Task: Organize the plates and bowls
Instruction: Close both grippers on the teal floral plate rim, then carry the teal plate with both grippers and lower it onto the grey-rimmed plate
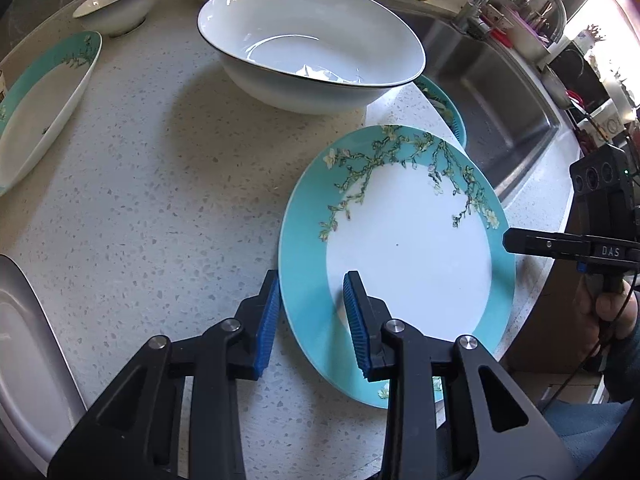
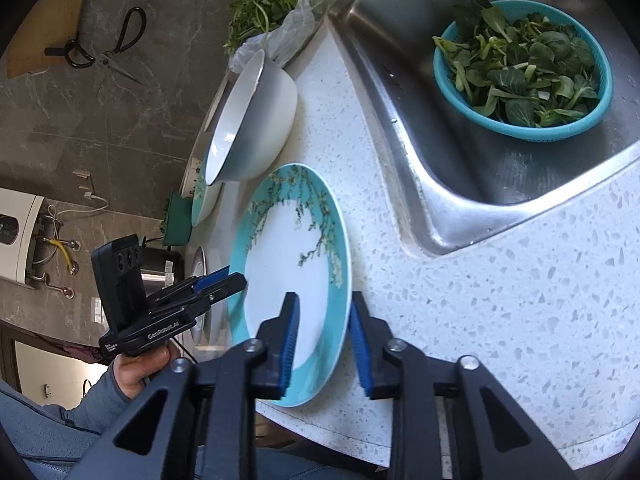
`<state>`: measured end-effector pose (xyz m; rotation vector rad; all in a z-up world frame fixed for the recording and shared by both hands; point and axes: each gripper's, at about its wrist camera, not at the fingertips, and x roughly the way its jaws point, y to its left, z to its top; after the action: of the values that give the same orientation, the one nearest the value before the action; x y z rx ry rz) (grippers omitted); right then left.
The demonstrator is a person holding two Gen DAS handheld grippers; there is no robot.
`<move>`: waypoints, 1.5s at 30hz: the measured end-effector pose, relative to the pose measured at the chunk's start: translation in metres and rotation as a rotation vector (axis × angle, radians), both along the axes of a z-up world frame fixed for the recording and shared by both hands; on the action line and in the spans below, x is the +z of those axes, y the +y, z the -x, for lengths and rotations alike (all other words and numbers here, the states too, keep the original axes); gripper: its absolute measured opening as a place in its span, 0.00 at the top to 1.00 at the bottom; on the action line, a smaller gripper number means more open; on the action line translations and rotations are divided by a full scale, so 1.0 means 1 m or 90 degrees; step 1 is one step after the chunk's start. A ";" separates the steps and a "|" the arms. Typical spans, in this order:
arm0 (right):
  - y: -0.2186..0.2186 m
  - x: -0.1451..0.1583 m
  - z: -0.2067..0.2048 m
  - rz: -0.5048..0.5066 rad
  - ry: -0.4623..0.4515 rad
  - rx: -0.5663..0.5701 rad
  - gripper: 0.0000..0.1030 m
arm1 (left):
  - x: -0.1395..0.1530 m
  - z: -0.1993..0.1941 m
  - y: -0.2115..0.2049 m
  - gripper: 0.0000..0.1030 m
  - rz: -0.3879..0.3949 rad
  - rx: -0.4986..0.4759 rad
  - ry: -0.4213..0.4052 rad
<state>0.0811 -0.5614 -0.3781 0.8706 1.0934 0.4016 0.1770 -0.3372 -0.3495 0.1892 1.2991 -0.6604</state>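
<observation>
Two tongs work one turquoise-rimmed plate (image 1: pixel 404 256), blossom-branch pattern, lying near the counter (image 1: pixel 160 200) front edge, just beside the steel sink (image 1: pixel 500 92).

Left tongs (image 1: pixel 312 320): blue pads apart, straddling the plate's near-left rim, one finger outside the rim over the counter, the other over the plate's white centre; not closed on it.

Right tongs (image 2: pixel 324 340): blue pads apart, straddling the opposite rim, one finger over the plate face, the other outside on the sink side; whether either pad touches the rim cannot be told. In the left wrist view the right tongs reach the plate's right rim edge-on.

Large white bowl (image 1: pixel 312 52): dark-lined rim, behind the plate, sitting on a second turquoise plate (image 1: pixel 448 108) of which only an edge shows.

Small white bowl (image 1: pixel 120 4): far left of the counter, well apart from the large bowl.

Third turquoise plate (image 1: pixel 44 104): left counter edge, near the small bowl.

Grey-white dish (image 1: pixel 28 340): lower left, partly cut off.

Teal colander (image 2: pixel 524 68): in the sink, filled with leafy greens.

Bagged greens (image 2: pixel 272 12): behind the large bowl.

Scissors (image 2: pixel 104 48): hanging on the grey wall
</observation>
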 end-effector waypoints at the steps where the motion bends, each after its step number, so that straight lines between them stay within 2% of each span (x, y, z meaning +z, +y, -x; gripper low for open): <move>1: 0.000 0.000 0.000 0.001 0.002 -0.001 0.78 | 0.000 -0.001 0.000 0.71 0.003 0.001 0.003; 3: -0.001 -0.001 0.000 0.008 0.005 -0.002 0.84 | 0.001 0.001 0.009 0.74 0.003 0.002 0.007; 5: -0.002 -0.002 0.000 0.014 0.010 -0.005 0.86 | 0.002 0.000 0.011 0.78 -0.001 -0.001 0.007; 8: 0.001 0.001 0.000 0.035 0.009 -0.002 0.88 | 0.001 0.000 0.012 0.79 -0.001 -0.011 0.012; 19: 0.006 0.008 -0.004 0.081 0.019 -0.015 0.87 | 0.002 0.003 0.016 0.80 0.011 -0.006 0.025; 31: 0.019 0.027 -0.010 0.087 0.017 -0.008 0.87 | 0.020 0.003 0.041 0.80 0.021 0.021 0.027; 38: 0.043 0.038 -0.014 0.085 0.013 0.016 0.87 | 0.040 0.010 0.078 0.80 0.029 0.045 0.017; 45: 0.102 0.055 -0.032 0.081 -0.013 0.075 0.87 | 0.055 0.017 0.149 0.80 0.030 0.109 0.003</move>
<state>0.1134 -0.4597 -0.3233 0.6910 1.1420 0.4334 0.1599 -0.1879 -0.2944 0.0377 1.2877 -0.5446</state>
